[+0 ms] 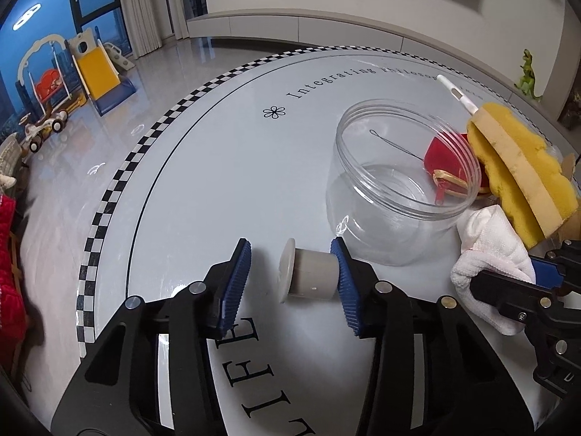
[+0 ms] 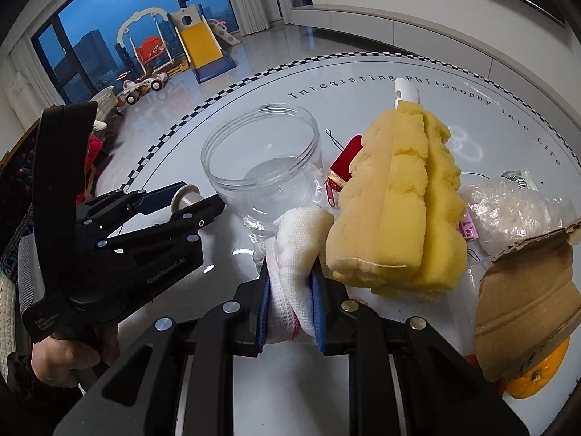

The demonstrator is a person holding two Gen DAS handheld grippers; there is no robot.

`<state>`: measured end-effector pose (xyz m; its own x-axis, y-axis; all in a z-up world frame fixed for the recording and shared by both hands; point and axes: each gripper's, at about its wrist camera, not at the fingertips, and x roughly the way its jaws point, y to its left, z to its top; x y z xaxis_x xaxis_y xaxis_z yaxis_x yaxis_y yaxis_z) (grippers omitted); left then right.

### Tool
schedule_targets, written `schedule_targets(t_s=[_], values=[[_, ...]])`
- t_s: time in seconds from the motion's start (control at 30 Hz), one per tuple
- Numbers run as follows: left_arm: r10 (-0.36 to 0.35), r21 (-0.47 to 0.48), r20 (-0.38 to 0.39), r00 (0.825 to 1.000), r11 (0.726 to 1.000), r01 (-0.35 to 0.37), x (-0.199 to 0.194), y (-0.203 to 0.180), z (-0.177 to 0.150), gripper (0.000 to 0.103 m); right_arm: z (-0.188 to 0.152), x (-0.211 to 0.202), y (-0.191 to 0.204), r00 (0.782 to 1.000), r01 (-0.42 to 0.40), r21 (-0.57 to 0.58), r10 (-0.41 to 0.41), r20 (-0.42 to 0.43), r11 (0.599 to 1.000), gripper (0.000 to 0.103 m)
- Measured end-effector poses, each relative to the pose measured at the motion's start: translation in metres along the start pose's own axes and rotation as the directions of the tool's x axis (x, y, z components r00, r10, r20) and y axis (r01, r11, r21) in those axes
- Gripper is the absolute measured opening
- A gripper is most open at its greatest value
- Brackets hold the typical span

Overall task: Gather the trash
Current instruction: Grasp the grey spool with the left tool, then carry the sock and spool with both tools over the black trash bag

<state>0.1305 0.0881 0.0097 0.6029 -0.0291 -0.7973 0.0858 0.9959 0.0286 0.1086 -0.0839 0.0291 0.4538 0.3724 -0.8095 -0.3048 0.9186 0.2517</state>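
Note:
A small grey cap (image 1: 312, 272) with a wide flange lies on its side on the white round table (image 1: 218, 167). My left gripper (image 1: 290, 265) straddles it. The right pad touches the cap's end, while the left pad stands clear of the flange. From the right wrist view the left gripper (image 2: 196, 196) is low over the table, held by a hand. My right gripper (image 2: 290, 272) is shut on a crumpled white cloth (image 2: 297, 232), which also shows in the left wrist view as the cloth (image 1: 486, 239) in the right gripper (image 1: 508, 272).
An open clear plastic jar (image 1: 395, 181) stands just behind the cap. To its right lie a big yellow sponge (image 2: 399, 200), a red packet (image 2: 348, 160), crumpled plastic wrap (image 2: 508, 210), torn cardboard (image 2: 526, 301) and an orange (image 2: 533, 378). The table edge curves at left.

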Motion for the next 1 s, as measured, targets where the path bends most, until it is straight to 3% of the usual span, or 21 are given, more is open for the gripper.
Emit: schedule_targets(t_s=[0.1,0.2,0.43,1.0], values=[[-0.010,0.009,0.003,1.000,1.000,0.010,-0.005,-0.006,-0.005,0.029,-0.003,-0.004,-0.001,1.000,-0.005,0.009,0.005,-0.001,1.000,0.021],[-0.037,-0.004,-0.001,0.999,0.999,0.037,-0.011,-0.007,-0.011,0.029,-0.008,-0.011,0.002,1.000,-0.009,0.015,0.009,0.000,1.000,0.021],[-0.079,-0.135,-0.018,0.997,0.988,0.076,-0.031,0.001,-0.029,0.029,-0.020,-0.030,0.008,1.000,-0.028,0.024,0.027,0.014,0.999,0.021],[-0.022,-0.153,0.041,0.999,0.988,0.028,-0.109,-0.016,-0.091,0.029,-0.062,-0.072,0.037,0.998,-0.053,0.006,0.052,0.026,0.999,0.021]])
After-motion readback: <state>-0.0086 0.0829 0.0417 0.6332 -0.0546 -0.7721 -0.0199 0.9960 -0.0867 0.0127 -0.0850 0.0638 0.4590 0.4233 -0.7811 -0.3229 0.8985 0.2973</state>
